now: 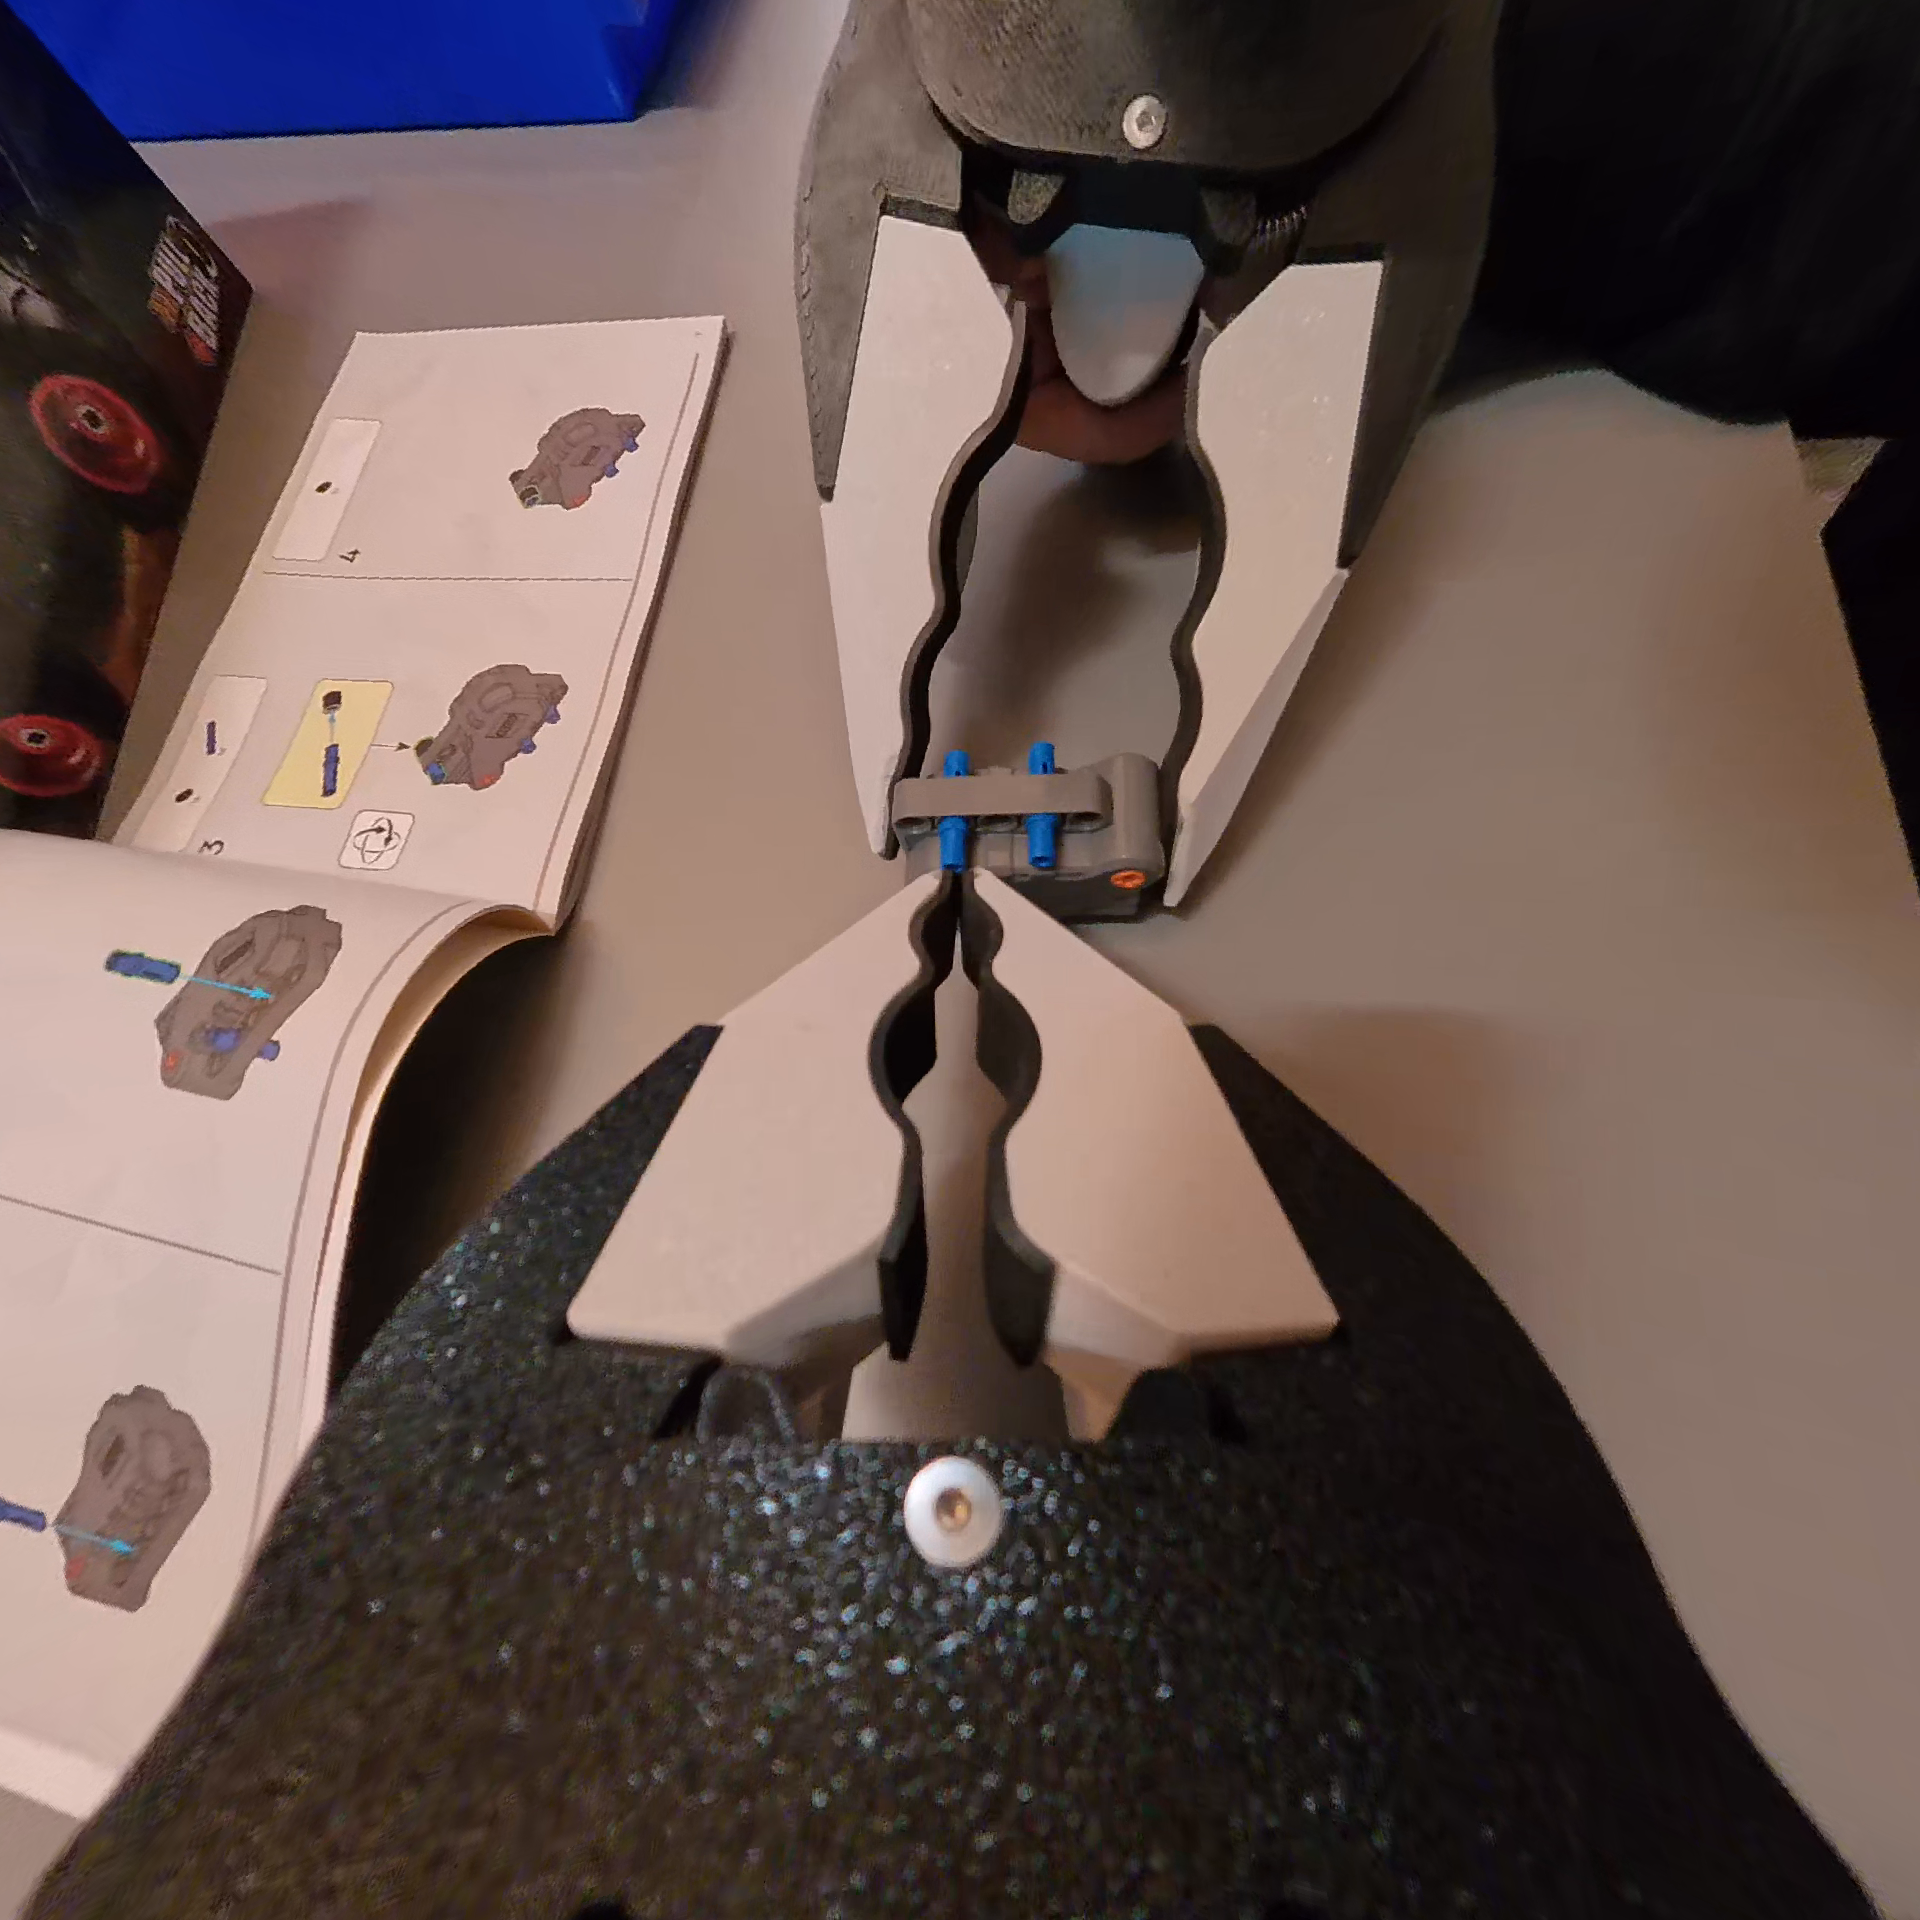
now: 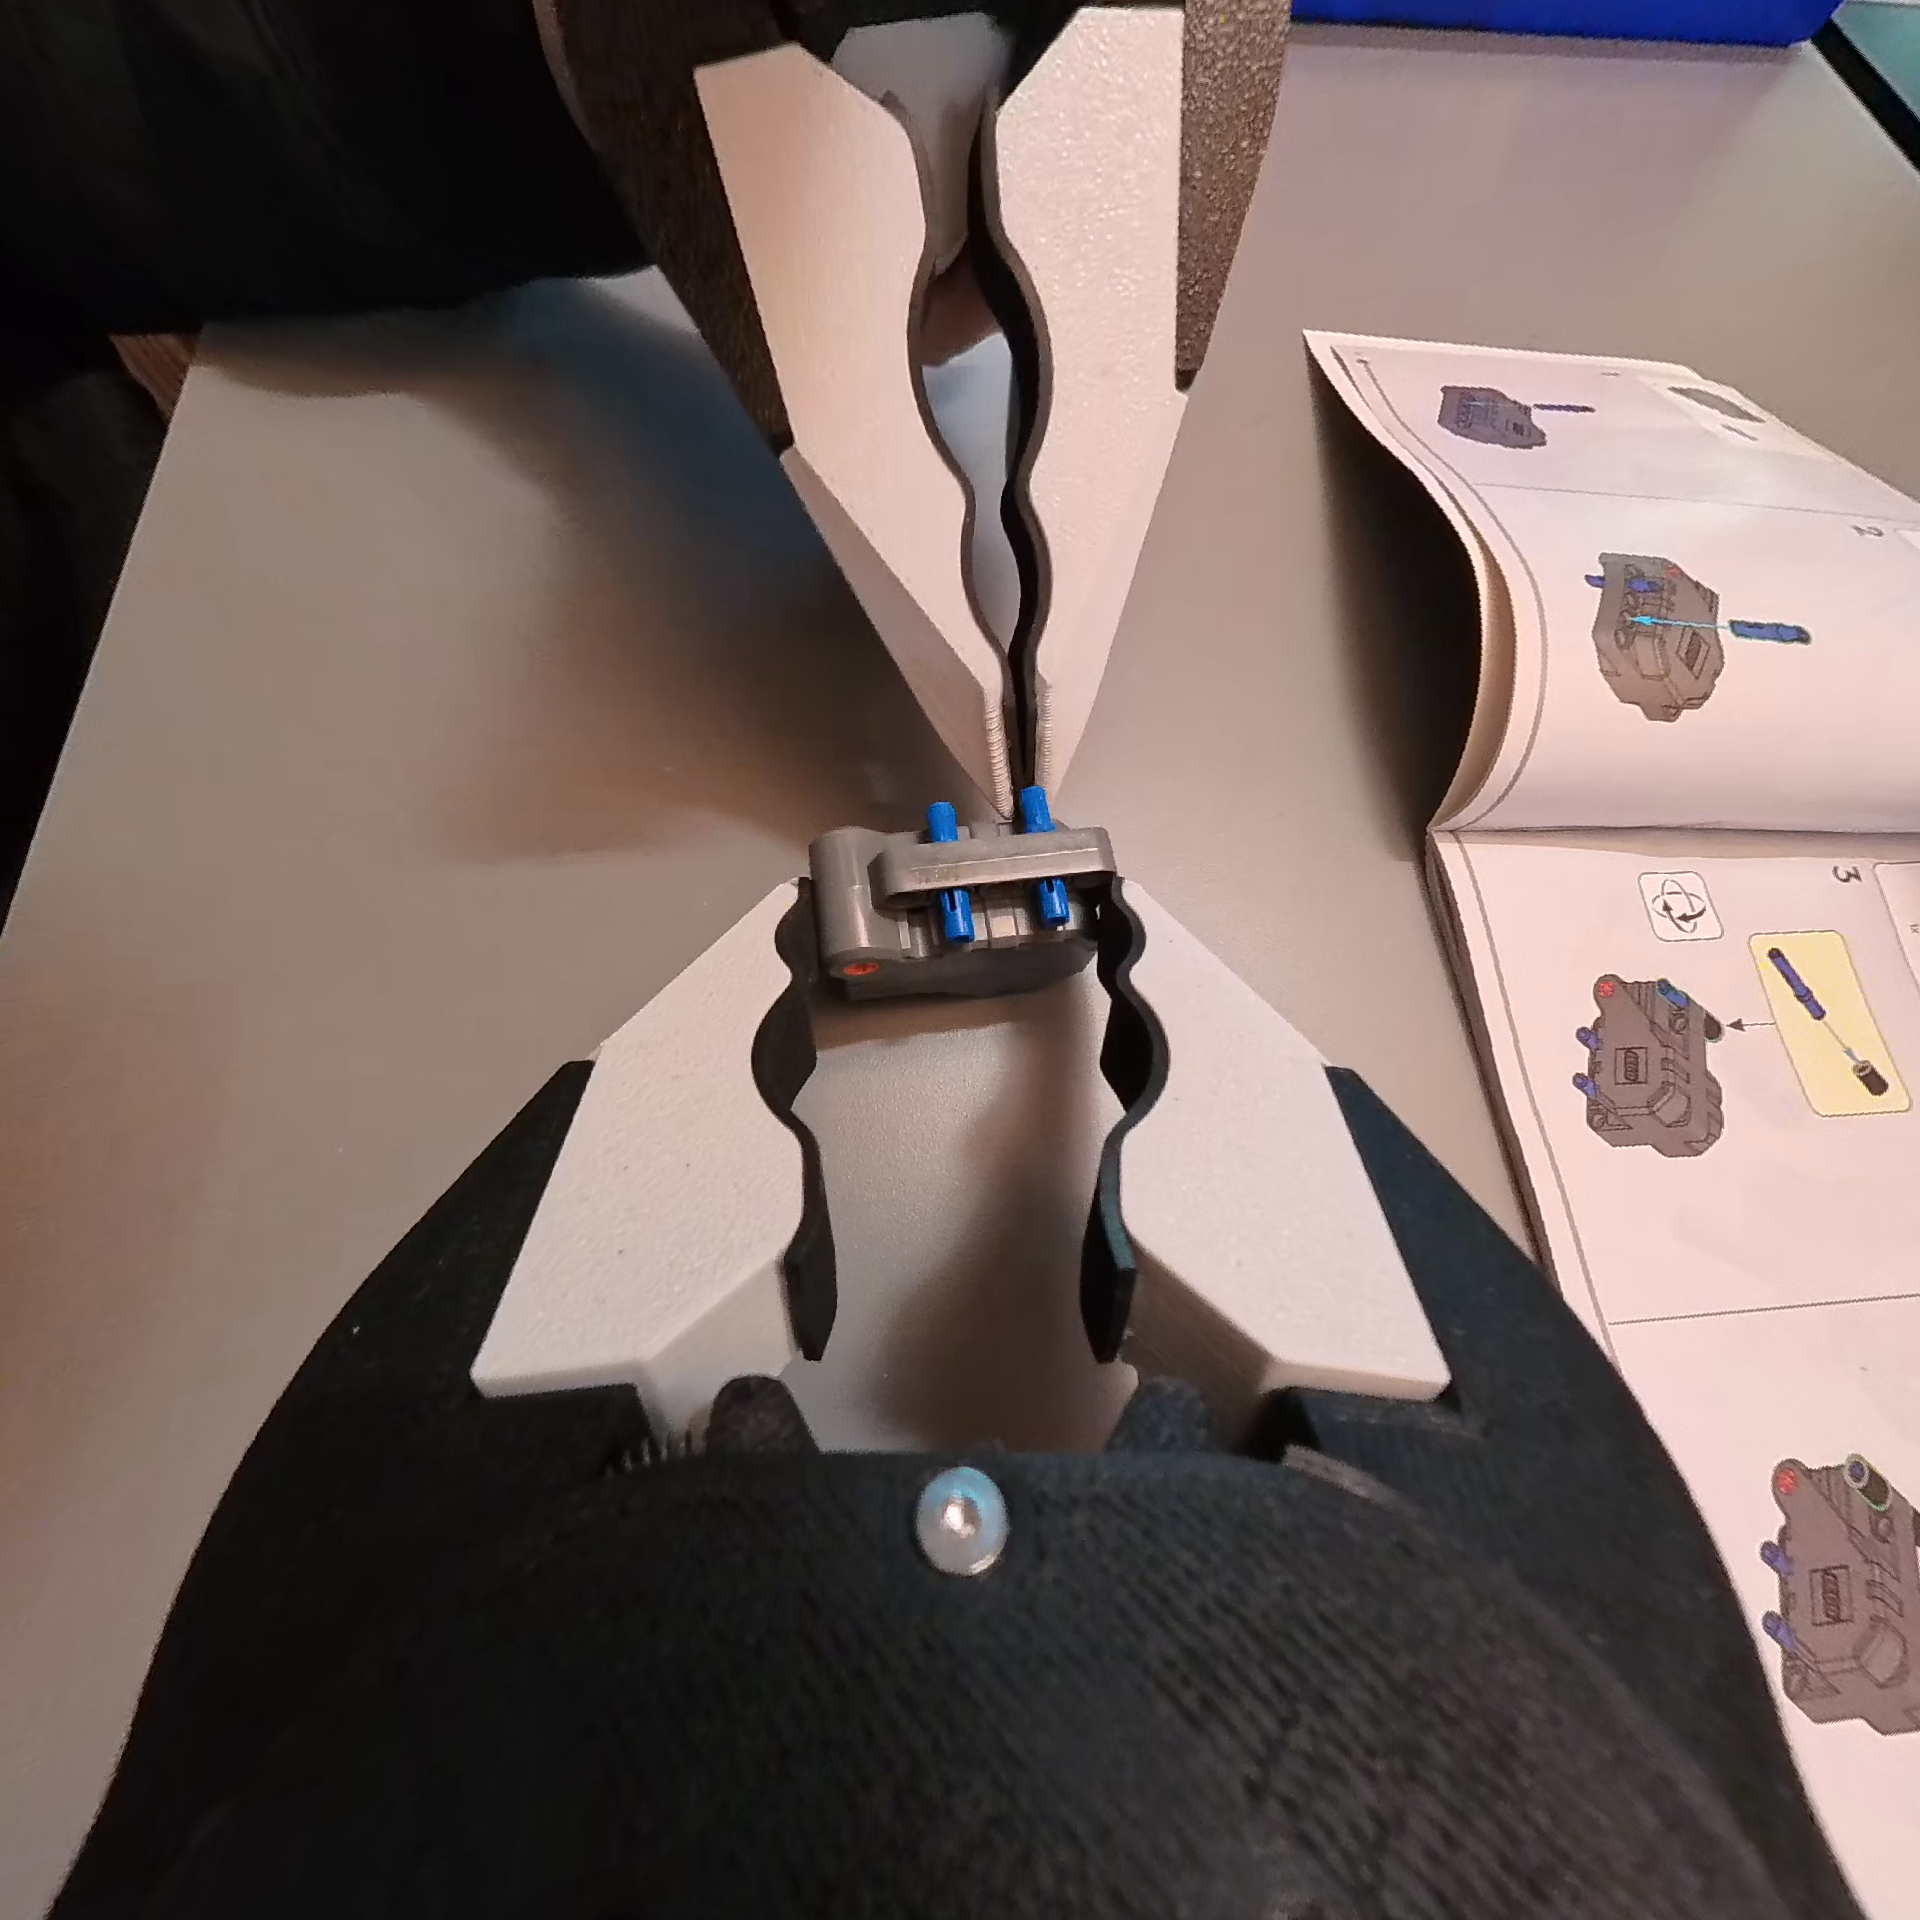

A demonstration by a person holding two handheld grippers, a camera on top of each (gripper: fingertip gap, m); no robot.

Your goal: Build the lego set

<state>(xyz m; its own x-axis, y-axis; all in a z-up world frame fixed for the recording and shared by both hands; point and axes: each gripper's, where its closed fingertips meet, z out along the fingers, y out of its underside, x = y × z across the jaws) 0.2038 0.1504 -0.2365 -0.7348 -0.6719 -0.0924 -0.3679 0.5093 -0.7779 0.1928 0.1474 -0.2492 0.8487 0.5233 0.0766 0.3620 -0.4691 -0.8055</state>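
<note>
My right gripper point(image 2: 956, 930) is shut on a grey lego block point(image 2: 935, 966), one pad on each side, holding it over the grey table point(image 2: 416, 623). A flat grey beam point(image 2: 997, 857) sits on the block, with two blue pins point(image 2: 954, 914) through it. My left gripper point(image 1: 951, 888) is shut, and its tips sit at the end of the left blue pin point(image 1: 948, 847). In the right wrist view the left gripper point(image 2: 1023, 790) comes in from above, with its tips by the far end of a blue pin point(image 2: 1032, 810). In the left wrist view the right gripper point(image 1: 1034, 842) holds the block point(image 1: 1081, 883) from the far side.
An open instruction booklet point(image 1: 436, 623) lies to the left of the grippers; it also shows in the right wrist view point(image 2: 1662, 1039). A dark lego box point(image 1: 94, 416) stands at the far left beside a blue bin point(image 1: 364, 52). A person's dark sleeve point(image 1: 1662, 208) is behind the right gripper. Both grippers' tips are close together, under 4 cm apart.
</note>
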